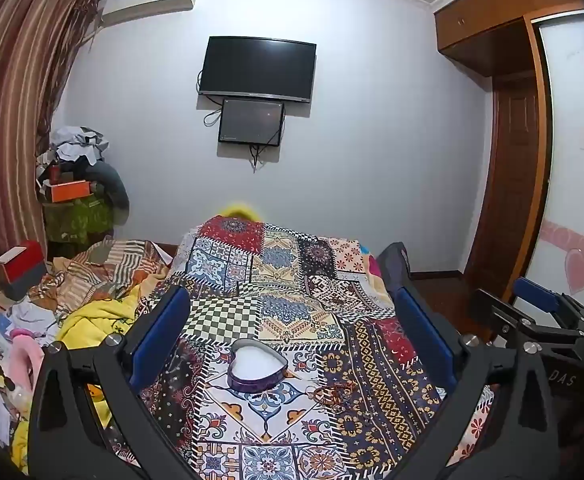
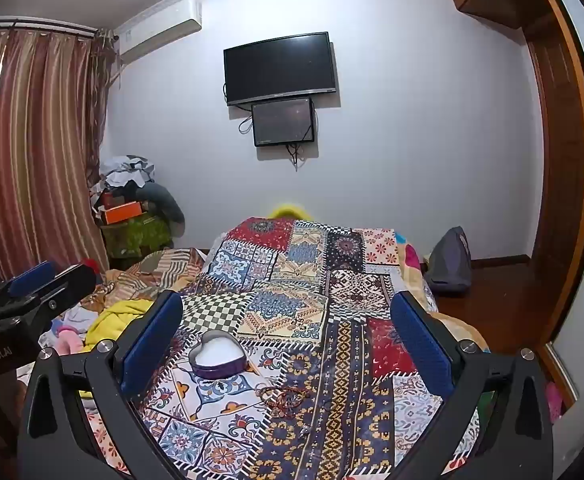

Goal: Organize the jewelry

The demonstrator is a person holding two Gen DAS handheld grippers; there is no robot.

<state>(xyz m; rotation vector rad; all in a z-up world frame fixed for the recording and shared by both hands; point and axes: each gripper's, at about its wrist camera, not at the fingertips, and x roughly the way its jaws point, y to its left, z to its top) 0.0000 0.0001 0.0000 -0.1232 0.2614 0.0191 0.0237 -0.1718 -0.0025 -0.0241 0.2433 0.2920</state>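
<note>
Jewelry (image 1: 337, 394) in 1 tangle (count unclear), 1 heart-shaped box (image 1: 256, 368) beside, L gripper (image 1: 292, 336) & R gripper (image 2: 288, 340) both spread, empty

"DAS" on right hand-held gripper (image 1: 547, 312); seemingly "GenRobot.AI" on left hand-held gripper (image 2: 32, 284).

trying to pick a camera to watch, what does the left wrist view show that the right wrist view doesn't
Only the left wrist view shows the heart stickers on the wardrobe door and the red box by the curtain. Only the right wrist view shows the whole grey bag on the floor. Both show the heart box, open, the jewelry beside it, and open tongs.
</note>
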